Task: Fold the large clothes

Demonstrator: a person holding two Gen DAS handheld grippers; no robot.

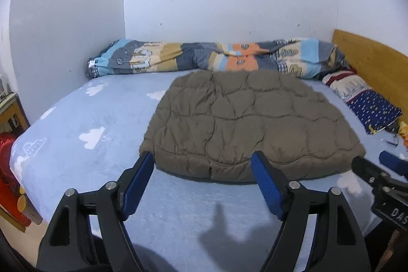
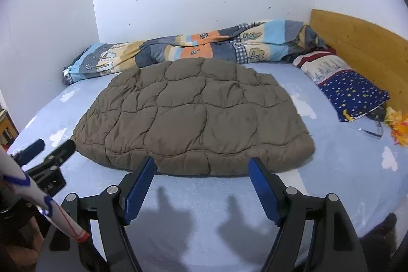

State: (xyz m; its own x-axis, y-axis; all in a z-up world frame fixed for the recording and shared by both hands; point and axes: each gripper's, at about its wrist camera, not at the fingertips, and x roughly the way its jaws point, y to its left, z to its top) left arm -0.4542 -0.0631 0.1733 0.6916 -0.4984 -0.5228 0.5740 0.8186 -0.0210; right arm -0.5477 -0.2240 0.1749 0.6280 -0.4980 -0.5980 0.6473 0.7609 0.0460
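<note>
The brown quilted jacket [image 1: 250,124] lies flat on the bed [image 1: 76,144], in the middle and a little toward the right, with its far edge near the rolled striped blanket [image 1: 204,57] at the wall. It looks already folded into a thick rounded pad, so I judge the task is partly done. The left gripper [image 1: 204,167] hovers just before the near hem at the left corner, and its jaws stand wide open and hold nothing. The right gripper [image 2: 202,170] hovers before the near edge more to the right, also wide open and empty. The jacket seems soft, puffy and light, and the padding will spring back, so a fold may open again if it is not pressed down. The shell may be a little slippery. I think the best hold is on the stitched hem or a corner, where the cloth is thinner and the jaws can close fully. The left view shows the elastic hem and a seam in the near edge; the right view does not show this clearly. The right view shows more of the starred pillow [image 2: 354,93] beside the headboard [image 2: 362,47], and a white sleeve at its left
</note>
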